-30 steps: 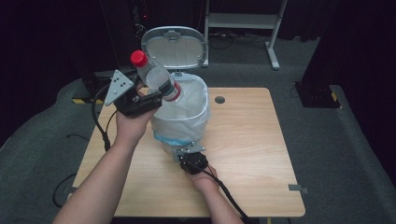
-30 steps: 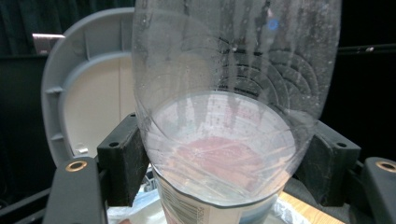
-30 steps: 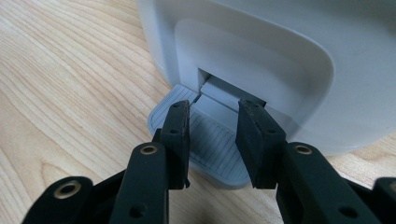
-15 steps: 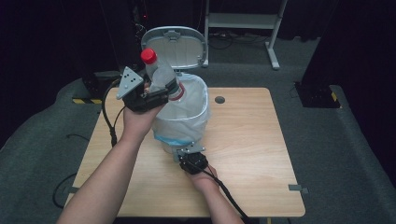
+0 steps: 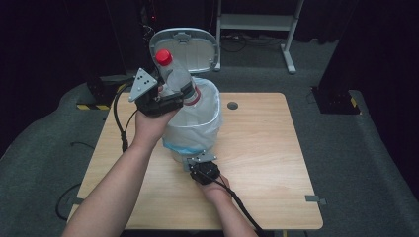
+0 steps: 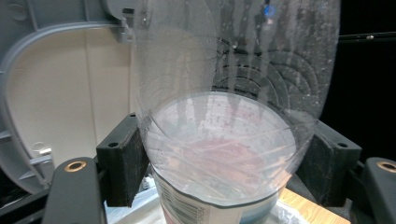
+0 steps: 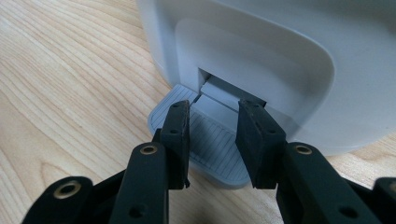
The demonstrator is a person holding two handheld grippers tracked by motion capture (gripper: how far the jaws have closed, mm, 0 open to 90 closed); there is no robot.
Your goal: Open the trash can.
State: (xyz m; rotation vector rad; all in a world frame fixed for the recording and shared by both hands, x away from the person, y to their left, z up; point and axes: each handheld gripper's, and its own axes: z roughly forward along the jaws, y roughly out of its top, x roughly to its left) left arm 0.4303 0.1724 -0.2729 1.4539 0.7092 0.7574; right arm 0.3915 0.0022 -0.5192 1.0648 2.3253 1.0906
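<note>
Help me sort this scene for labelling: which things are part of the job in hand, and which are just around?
In the job:
- plastic bottle, clamped in left gripper
- pedal bin, lid up
- pedal, under right gripper

Just around:
- table
- white frame on the floor behind

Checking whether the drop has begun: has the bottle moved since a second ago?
Yes. The bottle has tipped more upright, its cap nearer the bin lid.
</note>
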